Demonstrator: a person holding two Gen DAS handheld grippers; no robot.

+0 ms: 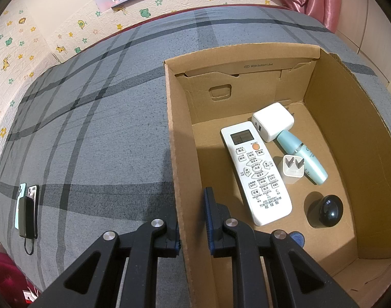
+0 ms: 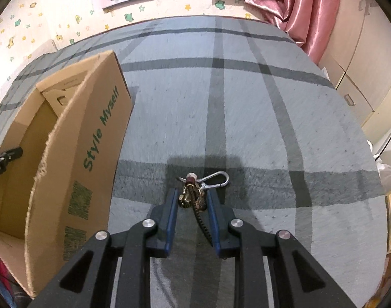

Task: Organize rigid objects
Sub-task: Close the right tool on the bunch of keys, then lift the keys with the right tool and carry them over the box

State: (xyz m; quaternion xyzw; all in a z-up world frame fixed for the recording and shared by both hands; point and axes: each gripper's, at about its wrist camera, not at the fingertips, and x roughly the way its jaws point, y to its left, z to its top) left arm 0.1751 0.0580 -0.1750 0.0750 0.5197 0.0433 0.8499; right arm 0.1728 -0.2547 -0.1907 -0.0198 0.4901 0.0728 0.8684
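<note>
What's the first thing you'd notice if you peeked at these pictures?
The big cardboard box on the grey checked bed, with a white remote, a white charger, a small plug, a teal bottle and a black ball inside. The left gripper pinches the box's wall. Beside the box, the right gripper holds a keychain with a silver clip.
</note>
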